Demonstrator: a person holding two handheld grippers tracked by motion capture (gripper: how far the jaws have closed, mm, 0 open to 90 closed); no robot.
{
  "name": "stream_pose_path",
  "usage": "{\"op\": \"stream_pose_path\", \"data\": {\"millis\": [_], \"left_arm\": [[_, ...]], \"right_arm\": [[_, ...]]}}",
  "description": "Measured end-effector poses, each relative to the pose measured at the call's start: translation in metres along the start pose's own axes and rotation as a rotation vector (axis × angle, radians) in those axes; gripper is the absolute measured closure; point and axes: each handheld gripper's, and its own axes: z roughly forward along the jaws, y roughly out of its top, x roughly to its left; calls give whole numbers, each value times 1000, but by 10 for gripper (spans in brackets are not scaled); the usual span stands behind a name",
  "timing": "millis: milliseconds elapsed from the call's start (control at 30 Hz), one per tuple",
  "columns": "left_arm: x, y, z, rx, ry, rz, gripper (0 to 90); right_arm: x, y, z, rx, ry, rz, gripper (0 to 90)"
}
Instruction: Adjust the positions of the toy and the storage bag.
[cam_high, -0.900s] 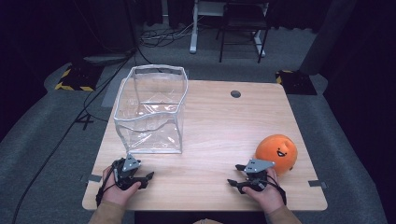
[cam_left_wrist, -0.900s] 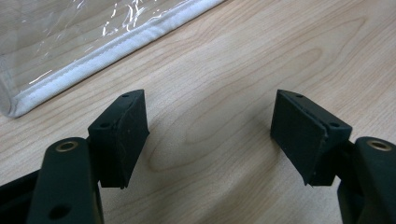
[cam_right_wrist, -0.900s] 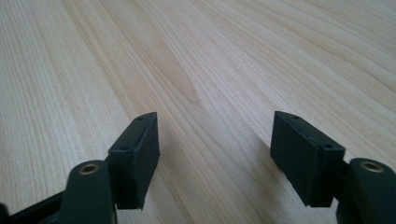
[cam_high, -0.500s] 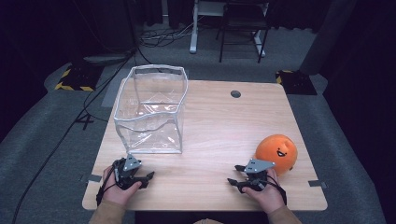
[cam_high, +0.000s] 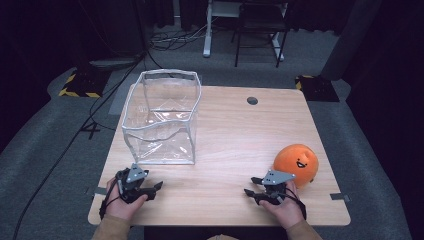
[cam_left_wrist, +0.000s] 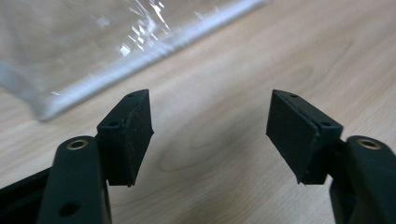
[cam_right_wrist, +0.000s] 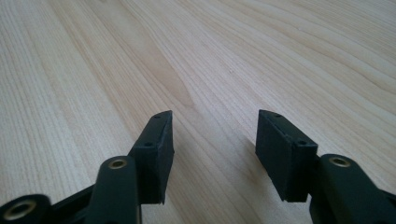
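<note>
The fingers (cam_left_wrist: 130, 135) of the left gripper (cam_left_wrist: 210, 133) are released, with a wide gap and nothing between them; below them is bare wood. Just beyond them lies the lower seam of the clear plastic bag (cam_left_wrist: 93, 42). The fingers (cam_right_wrist: 156, 149) of the right gripper (cam_right_wrist: 212, 151) are also spread apart and hold nothing, above the bare worktop (cam_right_wrist: 233, 56).

From above, the left gripper (cam_high: 150, 188) rests at the near left edge of the worktop (cam_high: 240, 135) in the person's left hand (cam_high: 122, 200). The bag (cam_high: 160, 120) stands upright and open just beyond it. The right gripper (cam_high: 252, 188) is at the near right, in the right hand (cam_high: 285, 207). An orange ball with a smiling face (cam_high: 296, 163) sits just beside it, on its far right.
</note>
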Motion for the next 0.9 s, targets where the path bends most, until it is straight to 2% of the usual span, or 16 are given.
{"op": "stream_pose_path", "data": {"millis": [33, 133, 233, 367, 500, 600, 767, 900], "left_arm": [[3, 2, -5, -20, 17, -12, 343], [10, 10, -17, -58, 62, -13, 392], [13, 14, -24, -97, 78, -46, 428], [25, 15, -34, -157, 131, -87, 446], [38, 14, -39, -189, 202, -119, 452], [47, 15, -38, -189, 244, -126, 475], [58, 17, -28, -193, 260, -133, 508], [64, 19, -18, -198, 229, -135, 525]], "right_arm": [[0, 0, 0, 0, 2, -2, 473], [0, 0, 0, -1, 2, 0, 480], [-1, 0, 0, -4, 2, 5, 503], [-1, 1, 0, -4, 0, 4, 509], [-1, 1, 0, -3, -1, 3, 522], [0, 1, 0, -3, 0, 3, 527], [0, 0, 0, -3, -4, 6, 533], [1, 0, 0, -5, -7, 7, 544]]}}
